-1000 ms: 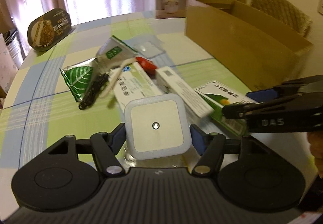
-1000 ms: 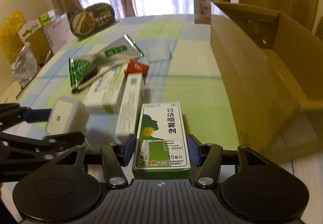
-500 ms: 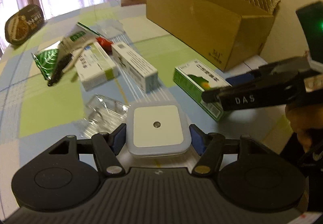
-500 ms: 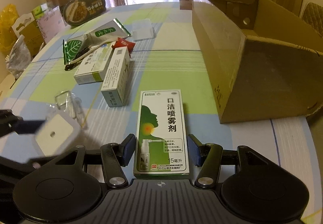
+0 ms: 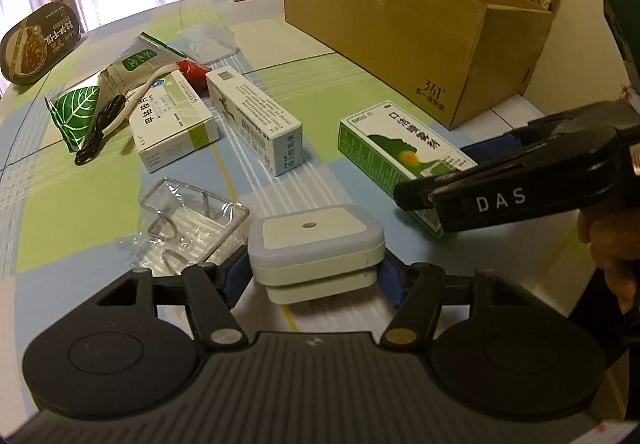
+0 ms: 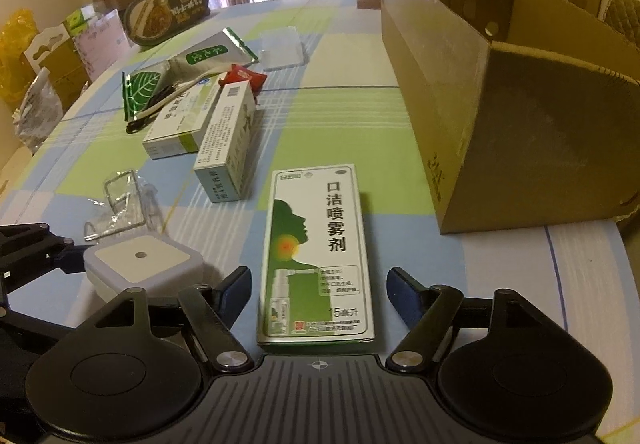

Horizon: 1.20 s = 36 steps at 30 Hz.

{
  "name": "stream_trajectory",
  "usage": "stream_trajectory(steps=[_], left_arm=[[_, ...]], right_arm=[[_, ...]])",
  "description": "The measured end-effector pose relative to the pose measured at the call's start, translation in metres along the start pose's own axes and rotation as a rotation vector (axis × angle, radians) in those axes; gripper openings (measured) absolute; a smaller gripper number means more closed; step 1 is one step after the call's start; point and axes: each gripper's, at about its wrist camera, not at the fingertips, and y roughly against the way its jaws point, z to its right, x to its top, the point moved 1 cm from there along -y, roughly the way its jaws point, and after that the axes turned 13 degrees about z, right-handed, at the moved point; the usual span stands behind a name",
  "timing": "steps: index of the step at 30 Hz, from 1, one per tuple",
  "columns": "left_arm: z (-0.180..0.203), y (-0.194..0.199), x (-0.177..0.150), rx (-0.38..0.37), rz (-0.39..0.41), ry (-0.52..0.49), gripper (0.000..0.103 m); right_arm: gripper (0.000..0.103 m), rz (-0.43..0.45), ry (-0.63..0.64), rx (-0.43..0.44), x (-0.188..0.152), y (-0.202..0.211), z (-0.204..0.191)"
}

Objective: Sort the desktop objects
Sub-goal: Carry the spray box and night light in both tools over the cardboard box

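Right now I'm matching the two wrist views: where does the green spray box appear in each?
Left wrist: green spray box right of centre, partly behind the right gripper.
Right wrist: it lies bottom centre, between that gripper's open fingers.
Shared landmark: cardboard box.

white square plug-in night light [image 5: 316, 252]: clamped between blue pads, just above the tablecloth | green-and-white spray carton [image 6: 316, 256]: flat, face up, between open fingers, untouched | 2 white medicine boxes [image 5: 252, 120] [image 5: 172, 124]: side by side mid-table | clear plastic blister shell [image 5: 188, 220]: empty, beside the night light | green leaf-print foil packet [image 5: 76, 112]: under a black-tipped white cable
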Motion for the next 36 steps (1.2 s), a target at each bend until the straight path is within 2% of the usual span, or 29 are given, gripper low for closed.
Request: stream_trajectory(steps=[11, 13, 14, 24, 36], left_arm=[[0.001, 0.0, 0.0, 0.014, 0.017, 0.006, 0.06], [0.002, 0.002, 0.0, 0.012, 0.02, 0.002, 0.06], [0.002, 0.003, 0.0, 0.012, 0.022, 0.001, 0.059], [0.001, 0.006, 0.001, 0.02, 0.026, 0.005, 0.059], [0.003, 0.021, 0.019, 0.027, 0.079, 0.012, 0.059]], right_arm=[[0.072, 0.01, 0.036, 0.022, 0.001, -0.007, -0.003], [0.064, 0.006, 0.055, 0.013, 0.001, -0.01, -0.004], [0.053, 0.002, 0.06, 0.012, 0.001, -0.011, -0.004], [0.053, 0.024, 0.033, -0.001, 0.005, 0.0, 0.001], [0.053, 0.075, 0.024, -0.003, 0.02, 0.022, 0.001]])
